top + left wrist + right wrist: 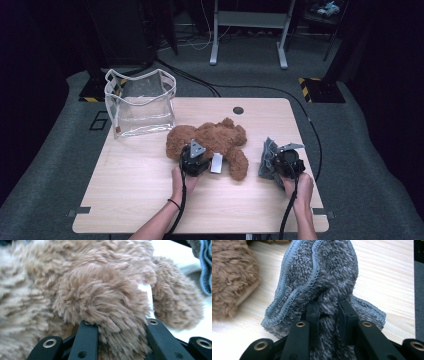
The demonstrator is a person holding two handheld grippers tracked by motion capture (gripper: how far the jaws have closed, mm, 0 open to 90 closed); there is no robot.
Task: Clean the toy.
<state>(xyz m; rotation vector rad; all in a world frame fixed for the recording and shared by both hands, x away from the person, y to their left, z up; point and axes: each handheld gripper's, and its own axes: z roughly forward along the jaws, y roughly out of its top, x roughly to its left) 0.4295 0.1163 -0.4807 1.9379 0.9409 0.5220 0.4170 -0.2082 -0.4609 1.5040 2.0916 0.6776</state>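
Note:
A brown plush teddy bear (212,139) lies on its side in the middle of the wooden table (140,175). A white tag (216,163) sticks out near its leg. My left gripper (194,158) sits at the bear's near side. In the left gripper view its jaws (120,327) press into a thick furry limb of the bear (105,297). To the right, my right gripper (283,161) pinches a bunched grey fleece cloth (267,154). The cloth (322,272), with its stitched blue-grey edge, stands up between the right gripper's (328,312) jaws.
A clear plastic bag (141,102) with white trim stands open at the table's far left corner. A small round hole (238,110) marks the table's far edge. Cables run over the floor behind the table, and a desk frame (250,30) stands farther back.

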